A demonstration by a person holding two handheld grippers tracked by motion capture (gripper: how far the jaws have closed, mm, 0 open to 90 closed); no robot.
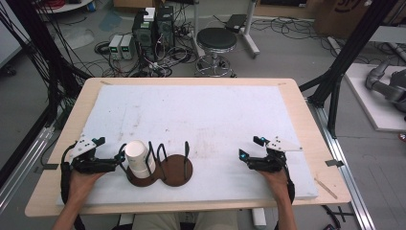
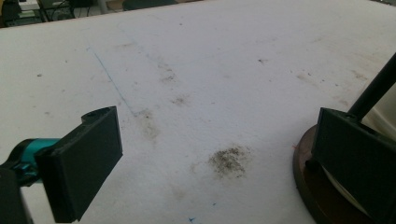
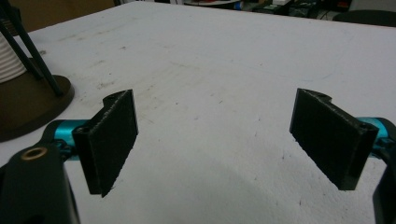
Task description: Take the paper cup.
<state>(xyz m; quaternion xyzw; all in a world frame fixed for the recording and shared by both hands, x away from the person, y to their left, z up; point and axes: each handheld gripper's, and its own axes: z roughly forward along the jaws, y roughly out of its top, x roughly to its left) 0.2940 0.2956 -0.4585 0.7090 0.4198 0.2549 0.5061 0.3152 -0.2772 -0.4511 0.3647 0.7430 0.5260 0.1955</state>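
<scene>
In the high view, a white ribbed paper cup [image 1: 138,156] stands upright on the left disc of a dark brown double-disc wooden holder [image 1: 178,171] fitted with black wire hoops, near the front edge of the white foam-covered table [image 1: 201,110]. The cup is plain and tapered, wider at the open top. The left gripper [image 1: 120,155] sits just beside the cup on its left, its jaws spread wide, with one tip close to the cup's side; whether it touches is hard to tell. The right gripper [image 1: 250,147] rests well apart on the right side of the table, jaws wide and empty.

In the left gripper view, the left gripper [image 2: 210,154] has its black jaws far apart over stained white foam; the right-hand jaw is at the rim of the brown holder [image 2: 306,182], with a sliver of the white cup [image 2: 385,116] behind a black hoop.

In the right gripper view, the right gripper [image 3: 212,140] holds nothing between widely parted jaws, and the cup's ribbed wall [image 3: 10,63] stands on the holder [image 3: 28,105] at the far left.
</scene>
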